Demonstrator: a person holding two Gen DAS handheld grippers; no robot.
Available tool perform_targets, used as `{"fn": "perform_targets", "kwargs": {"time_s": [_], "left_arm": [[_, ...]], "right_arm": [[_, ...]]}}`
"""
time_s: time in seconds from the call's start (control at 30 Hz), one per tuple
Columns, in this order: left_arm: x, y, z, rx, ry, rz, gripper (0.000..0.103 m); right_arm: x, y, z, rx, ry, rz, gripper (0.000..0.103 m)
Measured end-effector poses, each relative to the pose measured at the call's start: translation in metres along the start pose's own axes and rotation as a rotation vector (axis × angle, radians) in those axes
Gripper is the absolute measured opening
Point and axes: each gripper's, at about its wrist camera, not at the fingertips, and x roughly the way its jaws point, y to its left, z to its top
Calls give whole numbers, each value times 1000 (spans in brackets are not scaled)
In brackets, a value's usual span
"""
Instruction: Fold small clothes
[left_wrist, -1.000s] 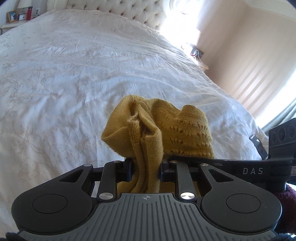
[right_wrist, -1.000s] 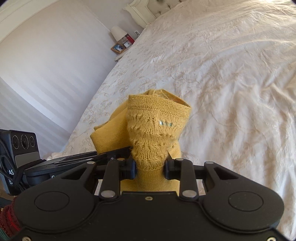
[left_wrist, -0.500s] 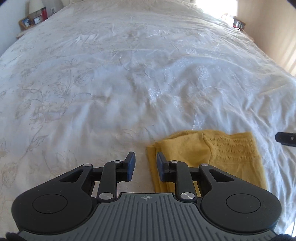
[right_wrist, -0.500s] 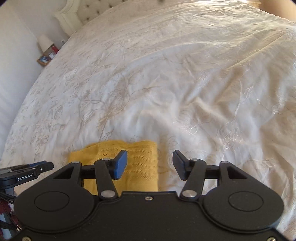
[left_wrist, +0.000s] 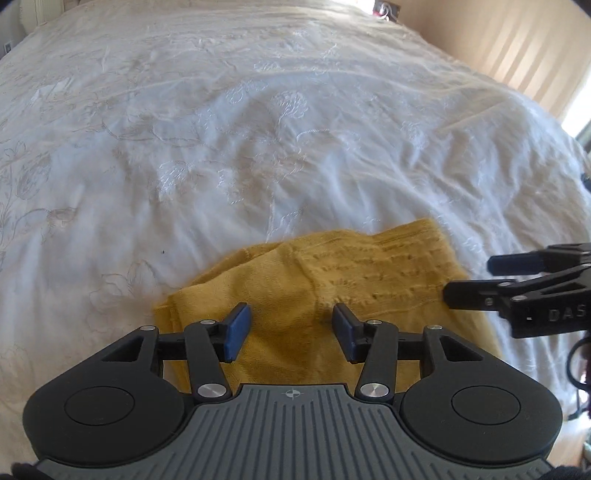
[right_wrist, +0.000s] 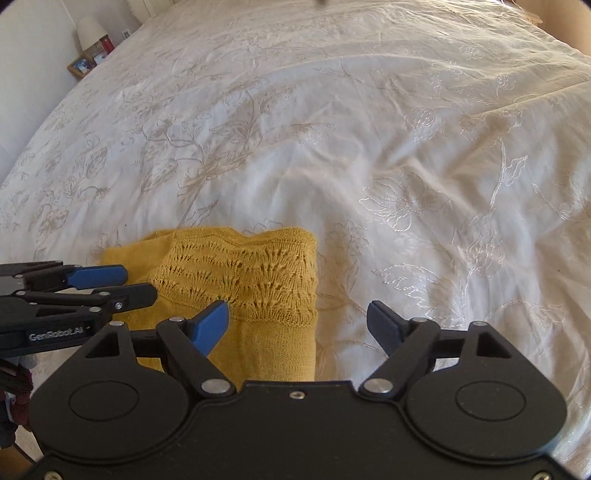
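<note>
A small mustard-yellow knitted garment (left_wrist: 317, 284) lies folded flat on the white bed cover, its lace-patterned band (right_wrist: 251, 273) turned up. My left gripper (left_wrist: 291, 325) hovers over the garment's near part, jaws opening, blue pads apart with no cloth pinched between them. In the right wrist view my right gripper (right_wrist: 299, 321) stands over the garment's right edge, jaws opening wide and gripping nothing. Each gripper shows in the other's view: the right one (left_wrist: 517, 280) at the right edge, the left one (right_wrist: 92, 284) at the left edge.
The embroidered white bed cover (right_wrist: 332, 147) spreads in every direction. A bedside shelf with a lamp and picture frames (right_wrist: 90, 48) stands at the far left. A beige curtain (left_wrist: 517, 48) hangs beyond the bed's right side.
A second ago both grippers held the garment up, shut on it. Both have let go, come down and tilted toward the bed; the garment now lies flat, and both sets of jaws have widened.
</note>
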Motion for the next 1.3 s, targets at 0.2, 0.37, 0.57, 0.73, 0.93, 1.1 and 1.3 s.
{"fn": "perform_targets", "kwargs": {"time_s": [0.2, 0.37, 0.57, 0.73, 0.93, 1.1, 1.3], "left_arm": [[4, 17, 0, 83, 26, 40, 50], [7, 41, -2, 38, 57, 64, 62], [-17, 56, -2, -36, 16, 34, 61], [-56, 57, -27, -156, -10, -66, 61], [-84, 30, -70, -205, 47, -146, 61], [-90, 3, -100, -224, 89, -194, 61], [-76, -13, -119, -290, 137, -180, 61]], "right_arm": [[-2, 2, 4, 7, -11, -9, 84], [25, 0, 5, -12, 76, -70, 87], [39, 3, 10, -73, 110, -76, 97], [2, 0, 0, -57, -5, -47, 97], [-30, -3, -25, -15, -63, 11, 97], [-43, 4, -47, -39, -57, 61, 97], [-51, 9, -64, -63, -51, 101, 97]]}}
